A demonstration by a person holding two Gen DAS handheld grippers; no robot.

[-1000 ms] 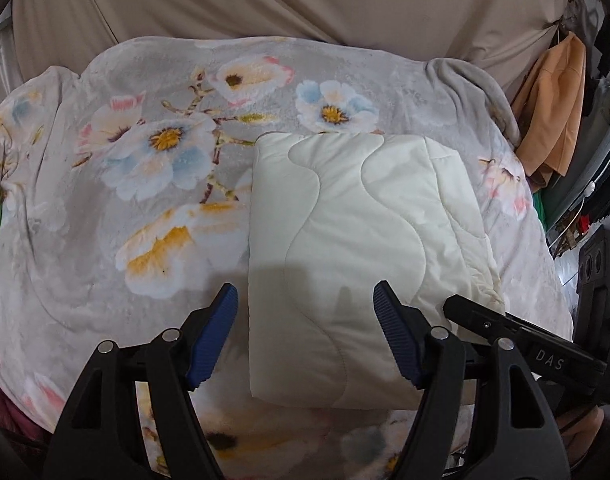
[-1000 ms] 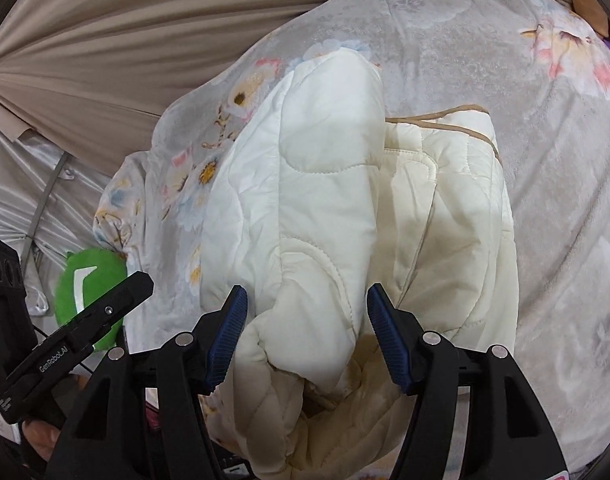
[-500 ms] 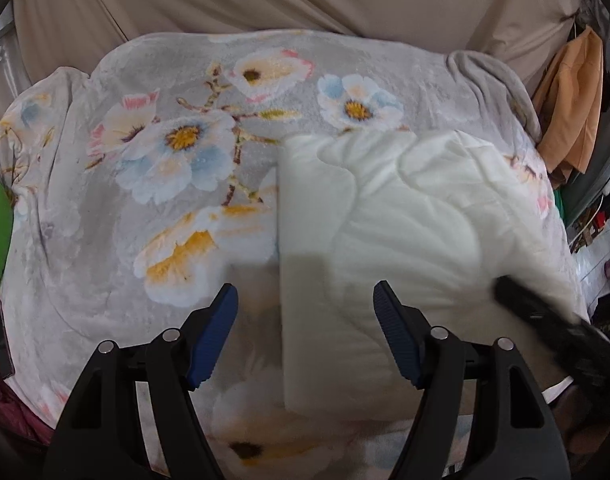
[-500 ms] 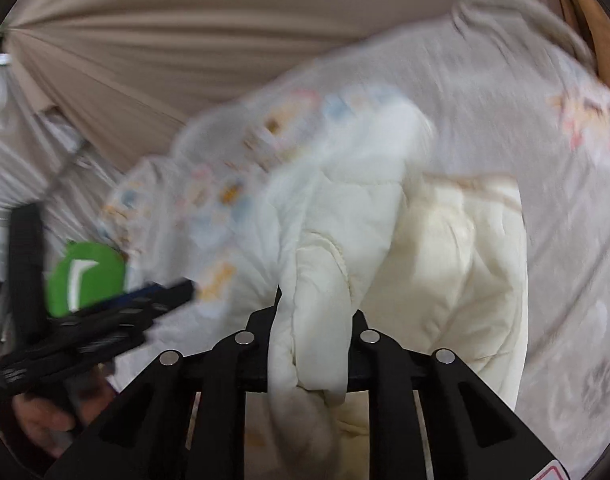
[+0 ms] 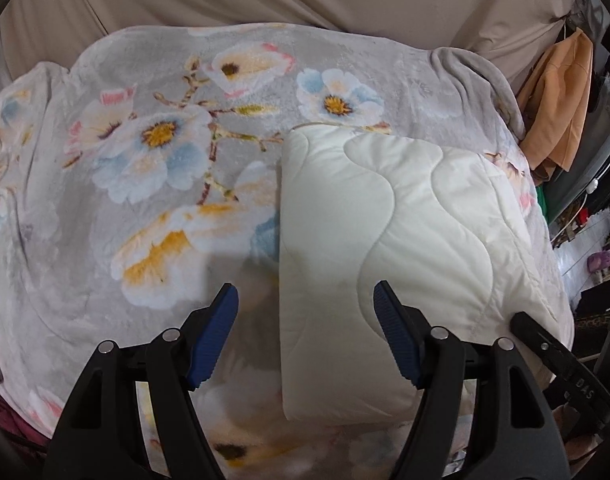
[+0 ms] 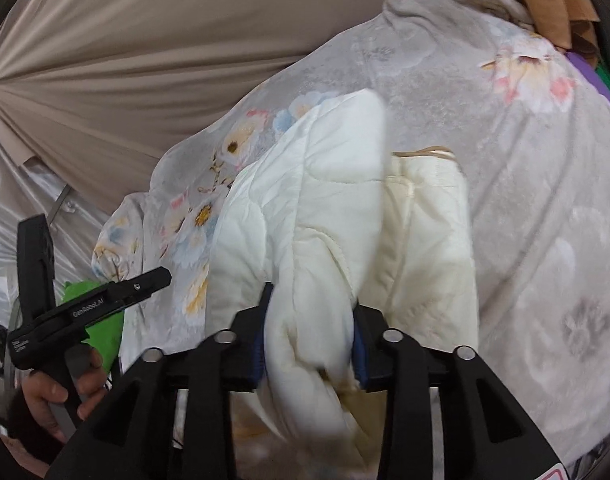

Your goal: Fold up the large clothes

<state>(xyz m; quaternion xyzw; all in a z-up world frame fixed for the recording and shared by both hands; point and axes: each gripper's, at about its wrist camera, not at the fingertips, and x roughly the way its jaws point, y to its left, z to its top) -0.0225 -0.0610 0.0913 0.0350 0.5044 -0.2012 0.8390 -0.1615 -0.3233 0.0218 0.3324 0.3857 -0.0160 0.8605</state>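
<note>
Now your right gripper [image 6: 309, 344] has the cream quilt's [image 5: 385, 248] bunched edge between its jaws, which a moment ago stood spread; they clamped and are already opening again, pads touching the fabric. That reads as a re-grip, so the next fold isn't secured. Your left gripper [image 5: 305, 336] keeps its jaws spread, empty, above the quilt's near corner. One quilt, folded, lies on one floral blanket [image 5: 145, 160] covering the bed

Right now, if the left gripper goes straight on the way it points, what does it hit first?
Probably the quilt: its left edge lies between the open fingers of the left gripper. The left finger would land on the floral blanket beside it. Depth is hard to judge through the fisheye.
</note>
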